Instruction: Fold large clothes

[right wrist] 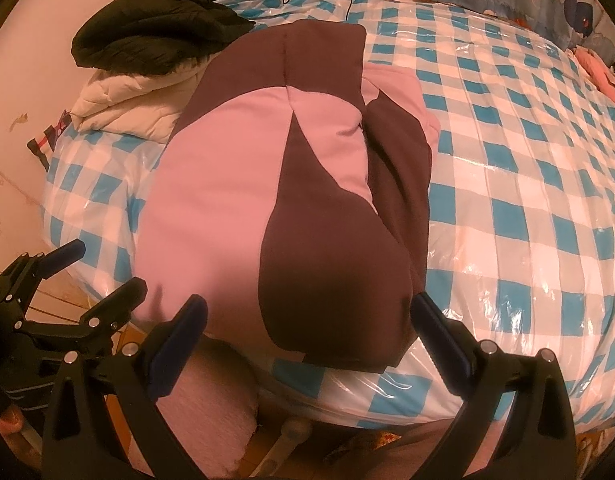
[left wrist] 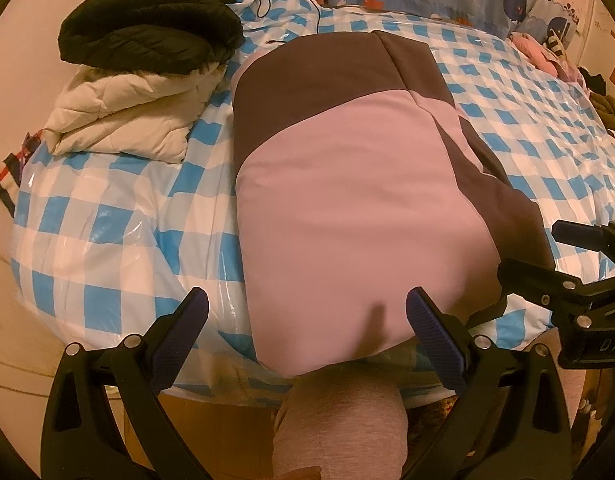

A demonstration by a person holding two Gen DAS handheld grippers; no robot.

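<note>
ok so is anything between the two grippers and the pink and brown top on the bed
Nothing visible. The left gripper and right gripper are both open at the near hem of the pink and brown top, with only bare cloth ahead. The black jacket and white quilt lie off to the far left.

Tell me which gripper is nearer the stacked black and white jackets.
Left. The left gripper sits at the garment's near edge, on the jackets' side; the right gripper is beside it, farther away.
</note>
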